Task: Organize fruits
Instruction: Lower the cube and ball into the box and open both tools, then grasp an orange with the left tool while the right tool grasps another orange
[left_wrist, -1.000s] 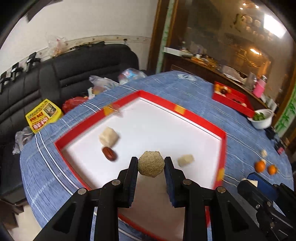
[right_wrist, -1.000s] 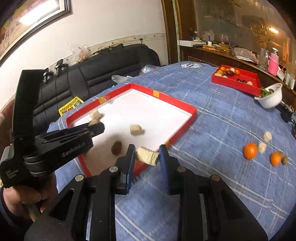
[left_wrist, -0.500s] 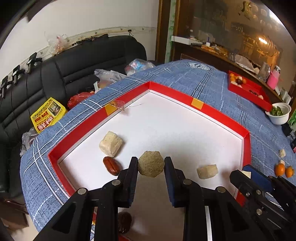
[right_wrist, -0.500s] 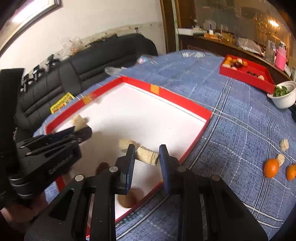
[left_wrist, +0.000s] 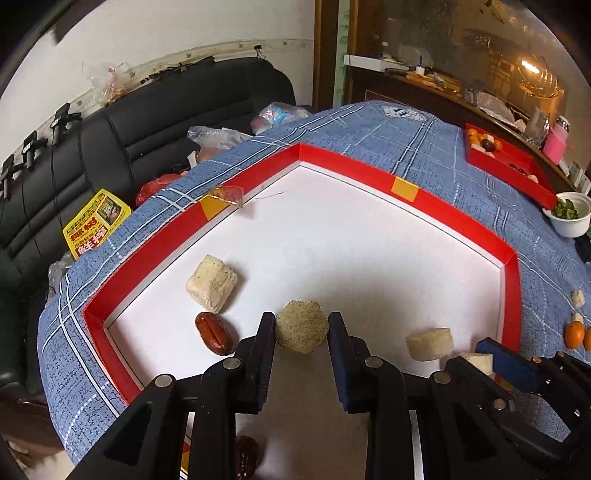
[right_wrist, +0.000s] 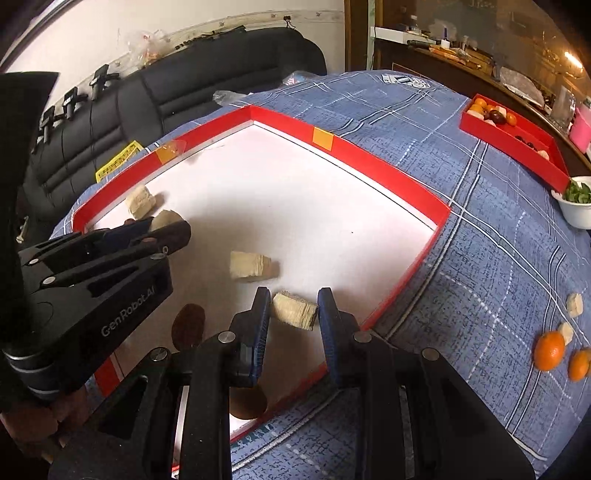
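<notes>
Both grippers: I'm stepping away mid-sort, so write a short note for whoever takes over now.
Left gripper: shut on a hexagonal crumbly piece, above the big red tray.
Right gripper: shut on a pale layered chunk, also above that tray.
Done: two pale chunks and a red date lie in the tray.
Left: release both; two oranges and pale bits remain on the cloth.

A red-walled, white-floored tray (left_wrist: 343, 166) sits on a blue plaid tablecloth (right_wrist: 480, 258) beside 2 orange fruits (right_wrist: 550, 350).

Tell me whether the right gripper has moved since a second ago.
Yes. The right gripper, shut on a pale chunk, has moved from the red tray's rim inward over its white floor.
</notes>
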